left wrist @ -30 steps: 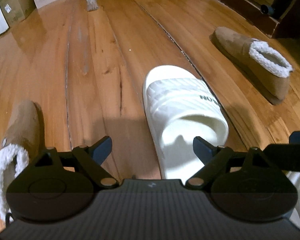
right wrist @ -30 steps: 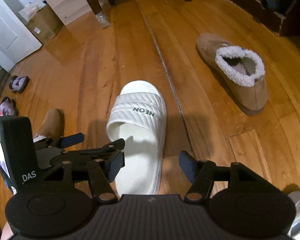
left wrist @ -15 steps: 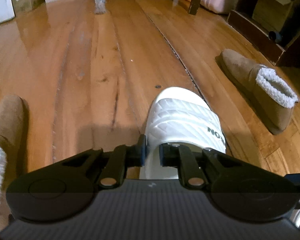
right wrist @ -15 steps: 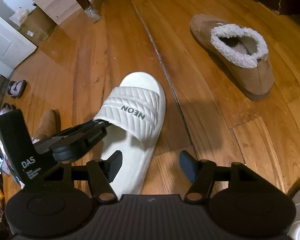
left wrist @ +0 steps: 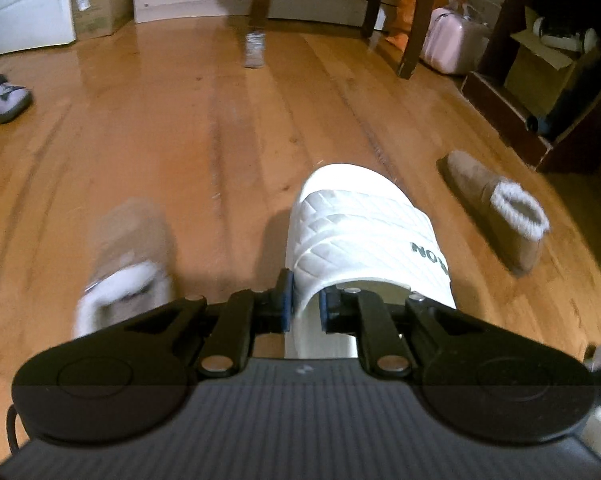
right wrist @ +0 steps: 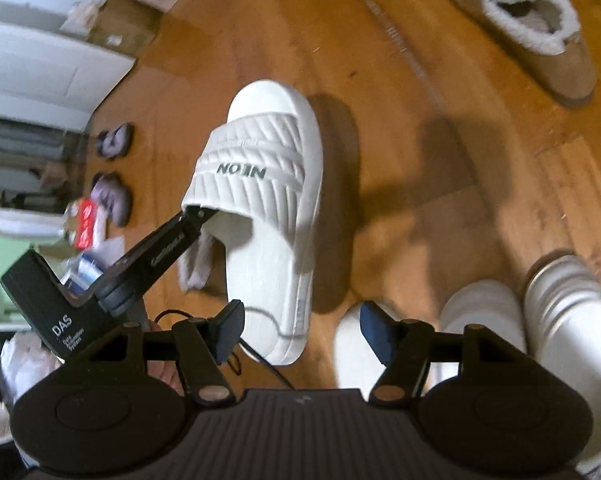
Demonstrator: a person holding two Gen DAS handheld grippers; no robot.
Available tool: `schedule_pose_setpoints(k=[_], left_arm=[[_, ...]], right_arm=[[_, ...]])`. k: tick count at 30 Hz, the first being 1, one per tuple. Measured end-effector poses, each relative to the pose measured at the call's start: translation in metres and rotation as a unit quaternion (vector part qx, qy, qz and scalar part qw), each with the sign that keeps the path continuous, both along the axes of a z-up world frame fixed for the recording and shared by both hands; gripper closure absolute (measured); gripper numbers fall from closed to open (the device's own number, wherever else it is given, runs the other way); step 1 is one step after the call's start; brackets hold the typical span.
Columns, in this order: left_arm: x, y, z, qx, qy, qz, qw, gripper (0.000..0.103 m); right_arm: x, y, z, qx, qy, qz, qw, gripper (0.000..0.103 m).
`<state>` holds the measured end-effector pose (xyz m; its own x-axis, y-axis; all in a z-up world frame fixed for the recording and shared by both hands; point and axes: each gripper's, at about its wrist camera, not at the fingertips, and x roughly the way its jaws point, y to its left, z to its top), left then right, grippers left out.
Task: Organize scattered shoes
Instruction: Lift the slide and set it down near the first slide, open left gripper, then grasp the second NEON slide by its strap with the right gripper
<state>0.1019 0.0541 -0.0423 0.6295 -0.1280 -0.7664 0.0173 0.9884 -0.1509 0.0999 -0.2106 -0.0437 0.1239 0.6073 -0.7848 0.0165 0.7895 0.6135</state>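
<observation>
Warm, dim indoor light. The wooden floor (left wrist: 148,152) carries a pale sheen toward the far wall. The white slide (right wrist: 272,216) looks nearly overexposed and throws a dark shadow to its right. Motion blur smears both fisheye views (worst on the tan slipper (left wrist: 124,264)); edges bow and darken.

Warm-lit orange-brown plank floor (left wrist: 188,128); white door (left wrist: 20,0) and cardboard box (left wrist: 96,0) far left, dark table legs (left wrist: 414,20) centre, pink case (left wrist: 454,46), dark wooden shelf unit (left wrist: 516,116) right.
</observation>
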Motion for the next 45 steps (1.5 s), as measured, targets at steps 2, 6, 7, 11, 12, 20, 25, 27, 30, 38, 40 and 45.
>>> schedule_pose_setpoints(k=[2, 6, 7, 11, 12, 20, 25, 27, 30, 38, 40, 45], left_arm=[[-0.035, 0.020, -0.003, -0.006, 0.014, 0.003, 0.9999, 0.088], [-0.081, 0.041, -0.014, -0.023, 0.036, 0.010, 0.9990, 0.088], [-0.096, 0.044, -0.018, -0.029, 0.042, 0.013, 0.9986, 0.088], [-0.136, 0.050, -0.034, -0.046, 0.062, 0.023, 0.9968, 0.088], [-0.143, 0.051, -0.039, -0.047, 0.066, 0.027, 0.9963, 0.088], [-0.176, 0.070, -0.074, -0.067, 0.148, 0.047, 0.9856, 0.038], [-0.197, 0.083, -0.074, -0.112, 0.170, 0.030, 0.9785, 0.020], [-0.198, 0.080, -0.074, -0.110, 0.177, 0.015, 0.9778, 0.020], [-0.200, 0.073, -0.069, -0.094, 0.177, -0.007, 0.9798, 0.020], [-0.200, 0.071, -0.071, -0.072, 0.190, -0.032, 0.9787, 0.020], [-0.198, 0.076, -0.073, -0.075, 0.194, -0.029, 0.9776, 0.016], [-0.197, 0.081, -0.080, -0.050, 0.205, -0.028, 0.9772, 0.014]], right_arm=[[-0.011, 0.012, 0.002, -0.004, -0.001, 0.021, 1.000, 0.037], [-0.041, 0.041, 0.003, 0.002, -0.015, 0.069, 0.997, 0.037], [-0.060, 0.051, 0.004, 0.004, -0.042, 0.077, 0.996, 0.037], [-0.098, 0.076, 0.010, 0.020, -0.090, 0.130, 0.987, 0.036], [-0.104, 0.081, 0.013, 0.021, -0.101, 0.141, 0.985, 0.036], [-0.131, 0.118, 0.006, -0.056, -0.214, 0.283, 0.933, 0.030], [-0.145, 0.139, -0.010, -0.089, -0.225, 0.360, 0.901, 0.030], [-0.149, 0.147, -0.013, -0.092, -0.226, 0.379, 0.893, 0.029], [-0.153, 0.162, -0.018, -0.121, -0.243, 0.407, 0.873, 0.024], [-0.161, 0.198, -0.041, -0.214, -0.270, 0.538, 0.769, 0.023], [-0.157, 0.201, -0.043, -0.218, -0.269, 0.535, 0.771, 0.023], [-0.137, 0.206, -0.046, -0.189, -0.254, 0.493, 0.810, 0.022]])
